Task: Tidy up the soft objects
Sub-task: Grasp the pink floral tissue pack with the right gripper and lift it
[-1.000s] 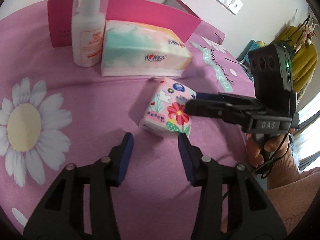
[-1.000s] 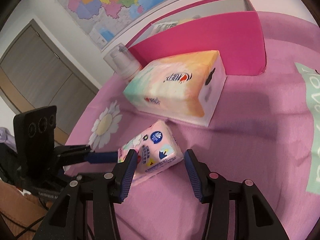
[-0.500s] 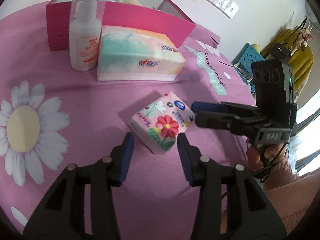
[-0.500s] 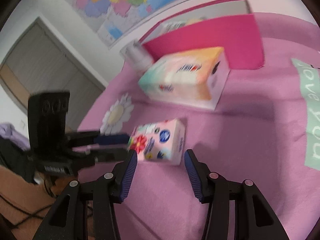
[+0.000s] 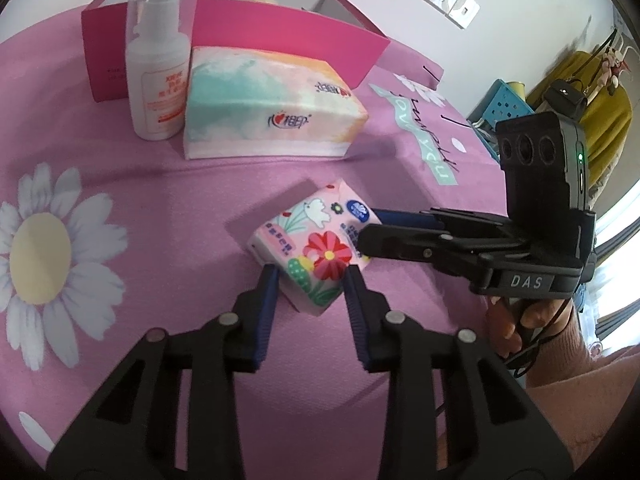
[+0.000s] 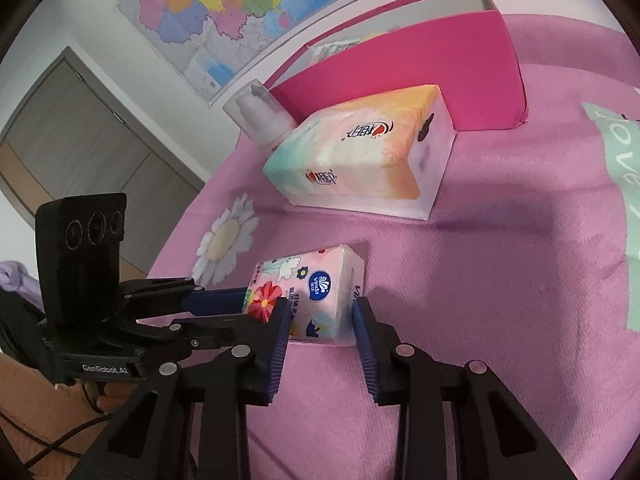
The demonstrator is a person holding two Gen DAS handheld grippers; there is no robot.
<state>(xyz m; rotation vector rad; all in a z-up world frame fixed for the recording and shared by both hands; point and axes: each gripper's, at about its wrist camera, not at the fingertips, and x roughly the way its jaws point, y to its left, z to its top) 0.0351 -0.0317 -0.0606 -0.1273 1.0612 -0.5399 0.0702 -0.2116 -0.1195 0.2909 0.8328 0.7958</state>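
Left gripper: black hand-held gripper with blue pads [image 5: 308, 280]; jaws closing, one pad on each side of the small pack's near corner, pads at or just off its wrapper; actual contact is hard to judge from this angle.
Right gripper: matching black gripper with blue pads [image 6: 320, 312]; jaws closing around the pack's other end, both pads against its sides in the right wrist view.
Small tissue pack: soft pink plastic-wrapped pocket tissue pack [image 5: 314, 250], printed with a red flower, white blooms, green leaves and a round blue logo; edges slightly rounded, wrapper glossy.
Pack position: lying flat on the pink cloth with a large white daisy print [image 5: 120, 184], turned cornerwise to the left gripper, caught between both grippers, which meet it from different sides.
Large tissue pack: pastel teal, peach and white soft-wrapped tissue block [image 5: 272, 108], behind the small pack and apart from it.
Pump bottle: white plastic pump bottle with orange lettering and a clear cap [image 5: 158, 68], upright, touching the large pack's left end.
Box: open magenta cardboard box [image 5: 288, 24], just behind the bottle and the large pack.
Hand: person's hand [image 5: 520, 316] gripping the right gripper's handle, peach sleeve below it.
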